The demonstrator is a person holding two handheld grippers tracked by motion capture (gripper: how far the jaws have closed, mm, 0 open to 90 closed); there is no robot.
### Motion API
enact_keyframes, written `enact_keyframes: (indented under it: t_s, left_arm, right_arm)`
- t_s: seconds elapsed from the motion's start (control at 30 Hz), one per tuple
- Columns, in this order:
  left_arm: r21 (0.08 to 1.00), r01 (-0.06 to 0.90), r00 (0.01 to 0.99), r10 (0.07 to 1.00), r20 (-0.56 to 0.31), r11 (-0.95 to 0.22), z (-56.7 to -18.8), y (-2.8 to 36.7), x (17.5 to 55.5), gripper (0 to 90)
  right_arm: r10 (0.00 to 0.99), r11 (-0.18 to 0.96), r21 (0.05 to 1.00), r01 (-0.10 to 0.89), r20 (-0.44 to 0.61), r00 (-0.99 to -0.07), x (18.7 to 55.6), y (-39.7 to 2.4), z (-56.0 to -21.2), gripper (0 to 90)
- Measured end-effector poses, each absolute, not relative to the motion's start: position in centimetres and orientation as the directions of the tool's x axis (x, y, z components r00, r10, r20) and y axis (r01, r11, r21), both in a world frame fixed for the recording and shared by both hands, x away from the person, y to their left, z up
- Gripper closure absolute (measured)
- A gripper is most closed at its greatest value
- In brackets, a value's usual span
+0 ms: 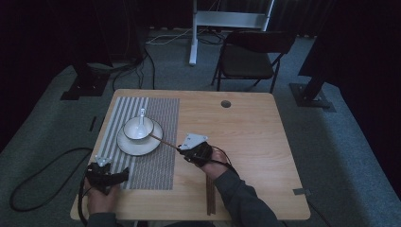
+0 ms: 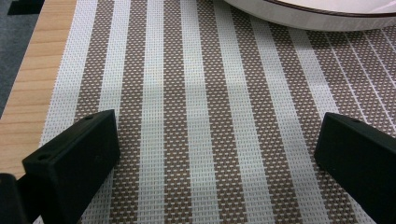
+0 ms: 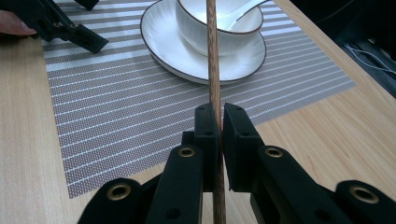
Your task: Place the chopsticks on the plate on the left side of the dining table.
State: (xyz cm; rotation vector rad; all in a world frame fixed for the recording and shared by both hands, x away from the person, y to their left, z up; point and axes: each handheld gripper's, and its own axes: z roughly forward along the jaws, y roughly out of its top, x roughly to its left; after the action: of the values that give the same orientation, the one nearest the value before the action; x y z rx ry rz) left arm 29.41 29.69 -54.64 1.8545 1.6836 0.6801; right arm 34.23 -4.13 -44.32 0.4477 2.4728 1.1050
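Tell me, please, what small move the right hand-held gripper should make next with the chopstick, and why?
Probably lower the chopstick a little and settle it across the bowl rim. The right hand-held gripper is shut on it, its far end reaches over the bowl on the plate, and the left hand-held gripper waits open over the placemat.

Clamped between the two black jaws of the right gripper [image 3: 215, 116] — a brown wooden chopstick [image 3: 213, 56], running straight ahead and up over the rim of a white bowl [image 3: 219, 28]. Beyond the jaws, a white plate [image 3: 163, 46] under that bowl, a white spoon [image 3: 243, 9] resting inside it, all on a striped placemat [image 3: 116, 116] laid over the wooden table [image 3: 327, 126]. Far ahead to the left — the other gripper [image 3: 60, 25], a fingertip [image 3: 14, 23] against it.
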Motion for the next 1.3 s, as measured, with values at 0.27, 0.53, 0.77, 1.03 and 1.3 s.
enact_keyframes:
  t_s: [0.27,0.53,0.77,1.03,1.3]
  left_arm:
    - [0.688,0.722,0.093,0.996,0.012,-0.076,-54.6,29.7,29.4,0.2]
    - [0.687,0.723,0.092,0.996,0.011,-0.074,-54.6,29.7,29.4,0.2]
    - [0.689,0.721,0.091,0.996,0.011,-0.074,-54.7,29.7,29.4,0.2]
    - [0.688,0.722,0.092,0.996,0.011,-0.074,-54.7,29.7,29.4,0.3]
    - [0.688,0.722,0.092,0.996,0.011,-0.074,-54.7,29.7,29.4,0.2]
  right_arm:
    - [0.421,0.647,0.754,0.113,-0.23,-0.877,34.6,-3.6,-44.3,85.0]
    - [0.405,0.653,0.751,0.098,-0.238,-0.883,35.1,-3.3,-44.2,85.0]
    - [0.388,0.66,0.747,0.083,-0.243,-0.889,35.5,-2.6,-44.0,85.0]
    - [0.365,0.666,0.744,0.055,-0.26,-0.894,35.5,-1.6,-43.4,85.0]
    - [0.349,0.676,0.736,0.042,-0.269,-0.898,35.9,-0.9,-43.2,85.0]
